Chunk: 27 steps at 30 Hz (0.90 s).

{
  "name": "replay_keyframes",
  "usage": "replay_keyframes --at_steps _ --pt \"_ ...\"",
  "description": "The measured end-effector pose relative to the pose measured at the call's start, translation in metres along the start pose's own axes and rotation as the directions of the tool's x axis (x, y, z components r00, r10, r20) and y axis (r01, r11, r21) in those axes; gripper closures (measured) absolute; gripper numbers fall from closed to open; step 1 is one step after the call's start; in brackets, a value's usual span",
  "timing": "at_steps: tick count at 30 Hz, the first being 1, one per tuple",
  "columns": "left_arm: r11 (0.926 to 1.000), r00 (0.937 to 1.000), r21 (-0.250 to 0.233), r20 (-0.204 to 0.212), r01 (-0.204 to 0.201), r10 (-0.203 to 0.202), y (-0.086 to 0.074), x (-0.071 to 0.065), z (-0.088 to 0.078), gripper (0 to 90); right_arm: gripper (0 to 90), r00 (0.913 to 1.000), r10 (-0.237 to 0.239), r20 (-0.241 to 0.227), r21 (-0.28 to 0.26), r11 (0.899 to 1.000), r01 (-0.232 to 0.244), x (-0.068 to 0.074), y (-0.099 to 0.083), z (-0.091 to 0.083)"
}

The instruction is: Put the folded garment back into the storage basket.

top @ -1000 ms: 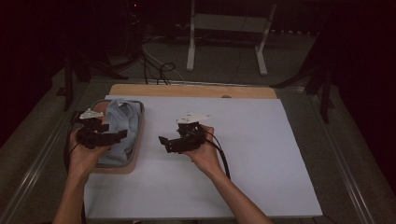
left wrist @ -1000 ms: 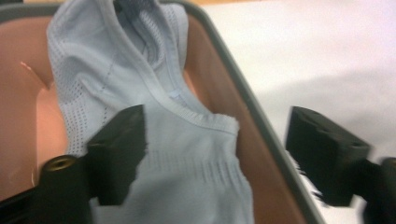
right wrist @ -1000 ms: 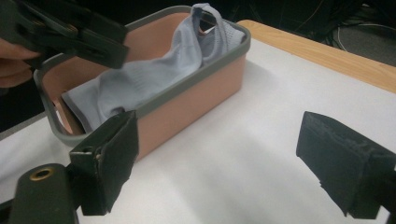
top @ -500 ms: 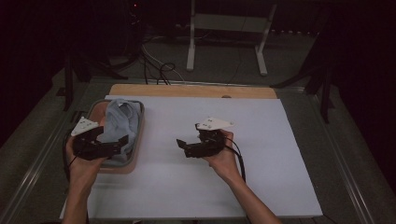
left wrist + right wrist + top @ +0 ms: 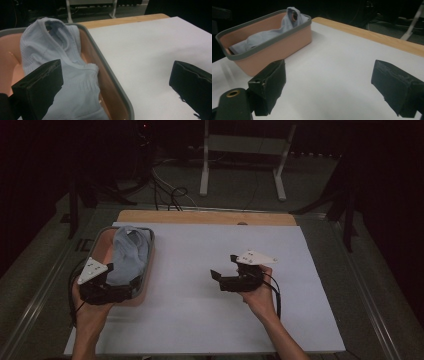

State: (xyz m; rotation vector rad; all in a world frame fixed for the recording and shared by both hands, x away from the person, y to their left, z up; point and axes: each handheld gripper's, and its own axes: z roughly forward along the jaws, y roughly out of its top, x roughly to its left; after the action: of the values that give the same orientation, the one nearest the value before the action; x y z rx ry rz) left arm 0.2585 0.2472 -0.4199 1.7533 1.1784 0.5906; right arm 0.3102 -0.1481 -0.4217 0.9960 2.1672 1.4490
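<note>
White-covered wooden tabletop under both claws. Salmon-pink plastic tub with grey rim at left claw, near rim just below its jaws. Pale blue knitted garment lies inside tub, directly ahead of left claw, untouched. Left claw just opened, spread wide, nothing between jaws. Right claw spread, empty, over bare tabletop, well apart from tub.

The white bench lies open for passing; the basket with its cloth blocks the left edge.
</note>
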Motion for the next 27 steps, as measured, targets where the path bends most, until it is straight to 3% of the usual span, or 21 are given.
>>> replay_keyframes --at_steps 10,21,27 --pt "0.9983 1.0 -0.059 0.006 -0.002 0.002 -0.005 -0.001 -0.01 0.3 10.7 0.999 0.002 0.044 -0.011 1.0 -0.002 -0.018 -0.013 -0.029" --pt "0.998 1.0 -0.062 0.004 0.008 -0.008 -0.013 0.001 -0.011 0.1 8.9 0.9945 0.02 0.103 -0.033 0.999 -0.016 -0.037 -0.029 -0.061" --pt "0.997 0.9998 -0.076 0.014 0.014 -0.013 -0.015 0.0 -0.009 0.1 8.5 0.9927 0.047 0.112 -0.057 0.998 -0.041 -0.046 -0.041 -0.075"
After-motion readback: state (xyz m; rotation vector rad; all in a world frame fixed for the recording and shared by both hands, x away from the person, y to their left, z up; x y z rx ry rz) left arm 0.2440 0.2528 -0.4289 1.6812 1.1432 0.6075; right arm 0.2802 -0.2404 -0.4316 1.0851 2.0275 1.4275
